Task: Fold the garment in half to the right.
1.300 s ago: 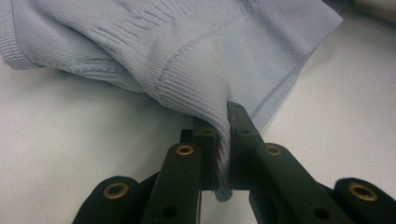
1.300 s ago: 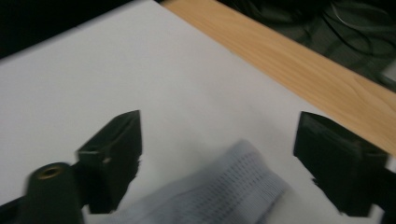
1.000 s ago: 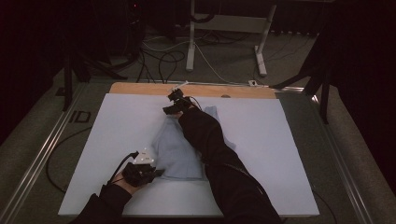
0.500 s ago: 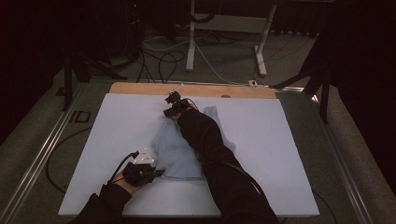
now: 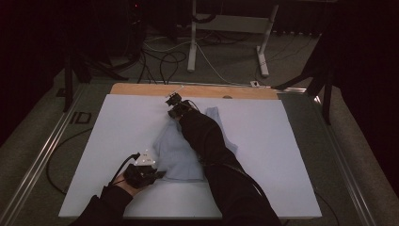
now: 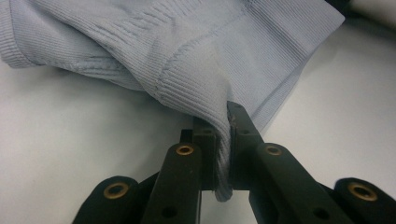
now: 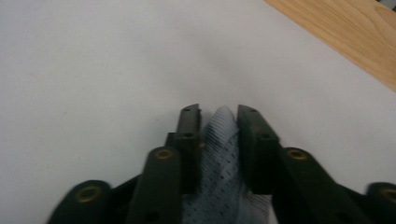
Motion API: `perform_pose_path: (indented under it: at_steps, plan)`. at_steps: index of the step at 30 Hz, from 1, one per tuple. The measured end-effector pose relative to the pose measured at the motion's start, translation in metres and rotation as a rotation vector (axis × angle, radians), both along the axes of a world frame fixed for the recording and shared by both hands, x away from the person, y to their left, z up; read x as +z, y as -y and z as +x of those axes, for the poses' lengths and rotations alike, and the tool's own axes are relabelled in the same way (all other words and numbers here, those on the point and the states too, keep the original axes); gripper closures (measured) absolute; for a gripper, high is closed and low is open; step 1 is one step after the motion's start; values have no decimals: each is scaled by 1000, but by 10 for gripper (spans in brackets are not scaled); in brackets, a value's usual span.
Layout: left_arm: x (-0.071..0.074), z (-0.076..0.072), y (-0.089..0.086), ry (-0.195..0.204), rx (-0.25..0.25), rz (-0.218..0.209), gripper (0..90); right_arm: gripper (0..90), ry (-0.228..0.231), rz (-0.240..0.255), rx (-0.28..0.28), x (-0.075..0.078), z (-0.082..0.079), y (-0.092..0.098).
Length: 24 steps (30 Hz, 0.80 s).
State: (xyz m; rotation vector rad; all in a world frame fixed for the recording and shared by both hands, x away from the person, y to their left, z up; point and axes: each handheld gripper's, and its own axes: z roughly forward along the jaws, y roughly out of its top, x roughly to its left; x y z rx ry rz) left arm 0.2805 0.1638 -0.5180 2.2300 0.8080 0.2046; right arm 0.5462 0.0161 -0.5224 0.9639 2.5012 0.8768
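Since the earlier frame the right tongs [image 7: 218, 122] have just been closing, and a fold of the pale blue garment [image 5: 181, 150] now sits pinched between their jaws — mesh weave showing in the right gripper view. The garment lies rumpled mid-counter, on the white sheet [image 5: 117, 127]. Left tongs [image 6: 223, 140], unmoved, clamped tight on a ribbed edge at the garment's near left corner. Right tongs at its far end, the dark sleeve [image 5: 207, 141] lying across the cloth. Beyond the sheet — a bare wooden strip [image 5: 141, 88] of the counter's far edge.
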Motion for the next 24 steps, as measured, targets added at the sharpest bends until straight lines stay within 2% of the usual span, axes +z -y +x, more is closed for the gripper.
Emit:
perform_pose_path:
  at_steps: [2, 5, 8, 11, 15, 17, 24]
  plan:
    - [0, 0, 0, 2, -1, 3, 859, 825, -5, -3, 11, 1, -1, -1]
    - [0, 0, 0, -1, 0, 0, 859, 840, -28, 23, 5, 1, 1, 1]
    - [1, 0, 0, -1, 0, -6, 860, 847, -11, 16, 15, 2, -1, 2]
    - [3, 0, 0, 0, 2, -12, 860, 848, -1, 31, 10, 9, -1, 4]
    - [5, -1, 1, 3, -1, -11, 860, 848, 17, 24, 27, 16, -2, 4]
    - [6, -1, 1, -1, -2, -15, 860, 849, 19, 42, 22, 22, -3, 6]
    - [15, -1, 6, 14, -16, -24, 859, 849, 38, 58, 18, 37, -5, 16]
